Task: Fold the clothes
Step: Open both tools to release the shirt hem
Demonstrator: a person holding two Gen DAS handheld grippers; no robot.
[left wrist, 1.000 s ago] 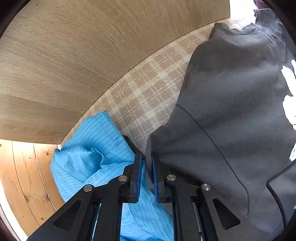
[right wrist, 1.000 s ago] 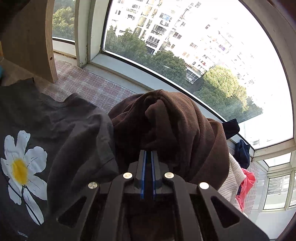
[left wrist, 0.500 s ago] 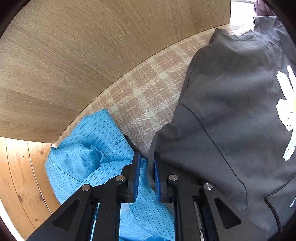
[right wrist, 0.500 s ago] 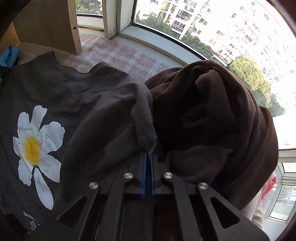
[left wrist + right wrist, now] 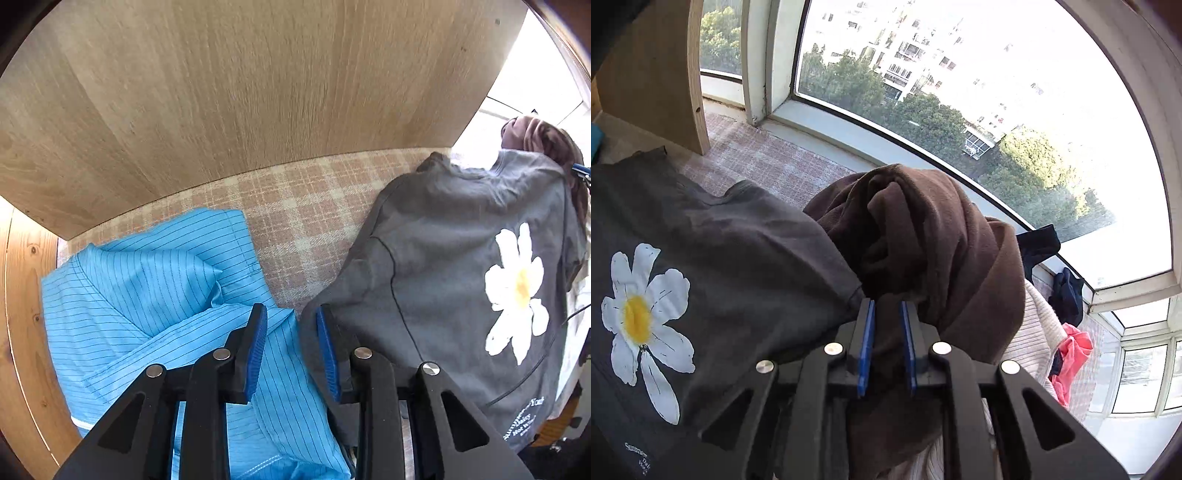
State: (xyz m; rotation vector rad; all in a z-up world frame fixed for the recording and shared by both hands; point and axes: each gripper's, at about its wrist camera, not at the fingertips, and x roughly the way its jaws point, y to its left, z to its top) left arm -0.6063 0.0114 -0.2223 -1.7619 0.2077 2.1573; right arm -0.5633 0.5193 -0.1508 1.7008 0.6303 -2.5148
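Note:
A dark grey T-shirt (image 5: 461, 258) with a white daisy print lies spread on the plaid cover (image 5: 303, 206). My left gripper (image 5: 291, 314) hovers over its left edge, beside a crumpled blue striped shirt (image 5: 147, 295). Its jaws are opening and the blue pads (image 5: 256, 339) press on nothing. In the right wrist view the same T-shirt (image 5: 738, 240) lies at the left, its sleeve edge just off the left fingertip. My right gripper (image 5: 886, 306) is opening too, over a bunched brown garment (image 5: 923, 240), with its pads clear of the cloth.
A wooden panel (image 5: 221, 92) stands upright behind the plaid cover. A curved window (image 5: 960, 92) and its sill run along the far side. Right of the brown garment lie a white knit (image 5: 1038, 321), a pink garment (image 5: 1075, 350) and dark clothes (image 5: 1067, 295).
The left jaws have spread off the grey shirt's edge, and the gripper has drawn up and back. The right jaws, shut on the sleeve edge half a second ago, have parted.

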